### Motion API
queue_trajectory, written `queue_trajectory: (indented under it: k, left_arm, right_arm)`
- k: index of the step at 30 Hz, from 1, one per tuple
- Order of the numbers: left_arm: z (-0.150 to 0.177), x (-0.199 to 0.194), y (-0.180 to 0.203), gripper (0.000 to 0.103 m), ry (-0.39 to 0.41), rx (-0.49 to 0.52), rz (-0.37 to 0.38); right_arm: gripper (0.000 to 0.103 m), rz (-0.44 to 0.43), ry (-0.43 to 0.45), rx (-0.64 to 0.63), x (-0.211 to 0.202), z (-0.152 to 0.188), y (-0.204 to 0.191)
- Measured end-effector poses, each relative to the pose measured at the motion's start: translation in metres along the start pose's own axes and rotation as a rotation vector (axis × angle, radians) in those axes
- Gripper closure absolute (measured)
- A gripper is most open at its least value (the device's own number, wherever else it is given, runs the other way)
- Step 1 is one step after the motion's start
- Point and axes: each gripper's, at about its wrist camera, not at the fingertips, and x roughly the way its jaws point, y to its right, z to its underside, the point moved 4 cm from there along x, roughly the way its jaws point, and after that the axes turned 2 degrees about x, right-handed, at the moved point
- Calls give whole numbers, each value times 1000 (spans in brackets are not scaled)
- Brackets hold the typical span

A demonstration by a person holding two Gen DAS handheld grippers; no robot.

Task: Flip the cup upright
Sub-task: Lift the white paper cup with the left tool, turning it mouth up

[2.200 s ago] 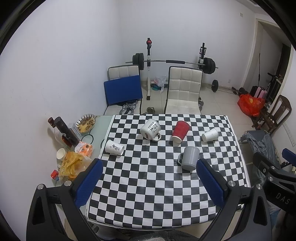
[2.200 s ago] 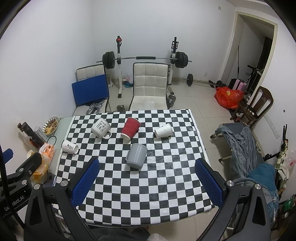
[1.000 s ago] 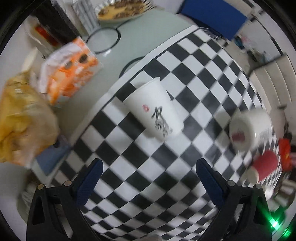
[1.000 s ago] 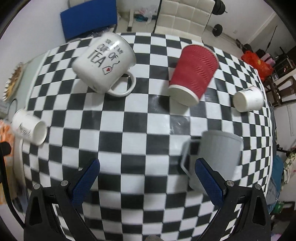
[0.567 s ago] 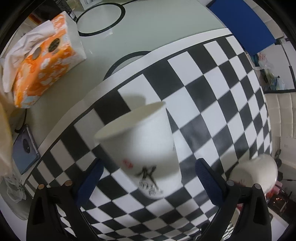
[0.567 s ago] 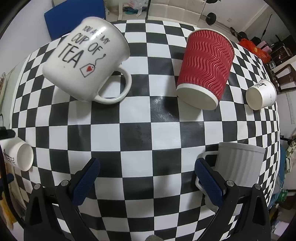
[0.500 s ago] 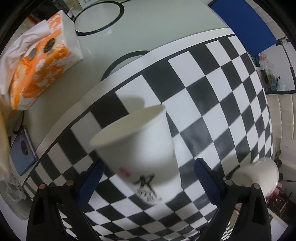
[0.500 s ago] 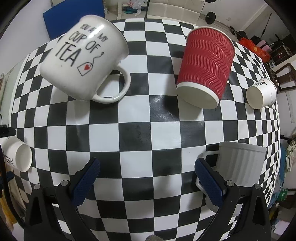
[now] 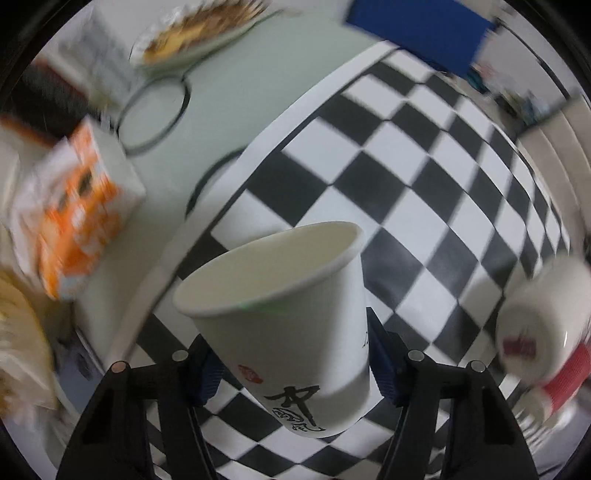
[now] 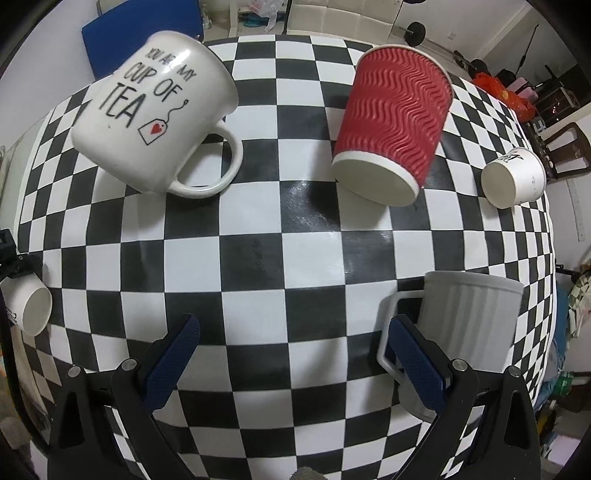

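White paper cup with black calligraphy (image 9: pixel 295 317) is clamped low in our left gripper (image 9: pixel 295 365), right gripper (image 10: pixel 295 354) spread empty; over-squeezing could crush it.

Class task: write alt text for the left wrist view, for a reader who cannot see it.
The left gripper clamps a white paper cup with black calligraphy, mouth tilted up and away, above a checkered tablecloth. Blurred at left are an orange tissue pack and a snack plate.
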Motion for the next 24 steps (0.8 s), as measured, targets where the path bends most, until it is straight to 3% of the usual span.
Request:
queue_trajectory:
  k: [5,12,19,24]
  left_arm:
    - [44,-33,18,40,104,236,-50]
    - [108,-84,54,40,161,449,-3]
    - [206,-124,82,40,134,608,58]
    - [278,-122,103,40,45,663,77]
  right_arm:
    - [0,1,29,-23,-19,12,8]
    - [0,-24,48,-43,-53,57,39]
    - [0,-38,17,-20,-70,120,101]
    - [0,-28,-18,37,-69,163,154]
